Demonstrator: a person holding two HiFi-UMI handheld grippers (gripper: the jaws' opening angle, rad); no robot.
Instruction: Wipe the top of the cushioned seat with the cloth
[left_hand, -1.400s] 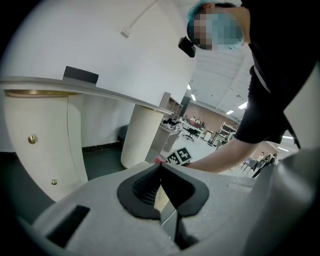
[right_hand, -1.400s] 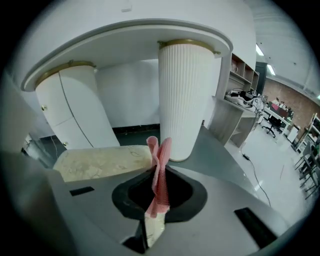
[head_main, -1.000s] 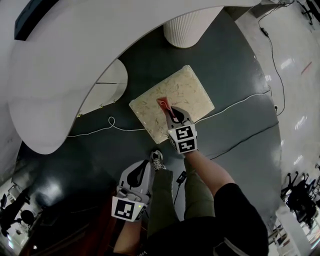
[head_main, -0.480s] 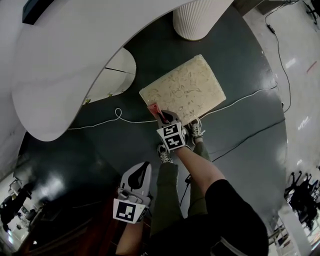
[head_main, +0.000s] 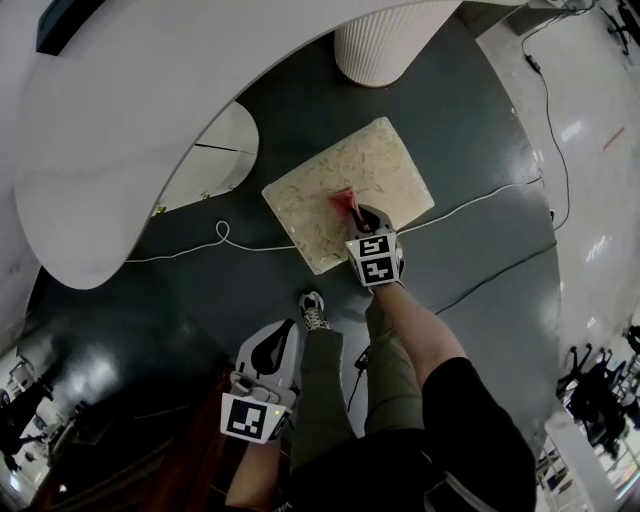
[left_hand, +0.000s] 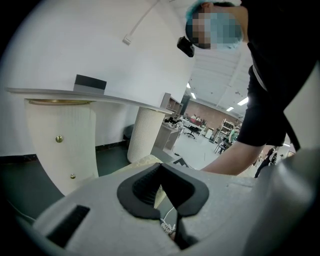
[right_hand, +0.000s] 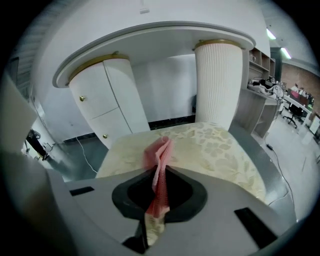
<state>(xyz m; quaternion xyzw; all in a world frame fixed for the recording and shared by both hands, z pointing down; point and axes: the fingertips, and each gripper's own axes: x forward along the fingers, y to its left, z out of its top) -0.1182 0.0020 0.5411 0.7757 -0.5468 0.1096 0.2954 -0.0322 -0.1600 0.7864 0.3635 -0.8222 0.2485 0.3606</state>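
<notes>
Jaws of the left gripper (head_main: 287, 333) meet with nothing between them; it hangs by the person's leg (head_main: 325, 400), nearest. Farther out, the right gripper (head_main: 356, 212) pinches the pink cloth (head_main: 343, 197), which lies about mid-top on the cushioned seat (head_main: 300, 195). 0.5 s ago the cloth sat at the seat's near-left edge, so a stroke has run back across the top; wiping looks well under way. Beyond stands a ribbed white column (head_main: 385, 50). No writing is readable; the cube markers (head_main: 374, 262) show only black-and-white squares.
</notes>
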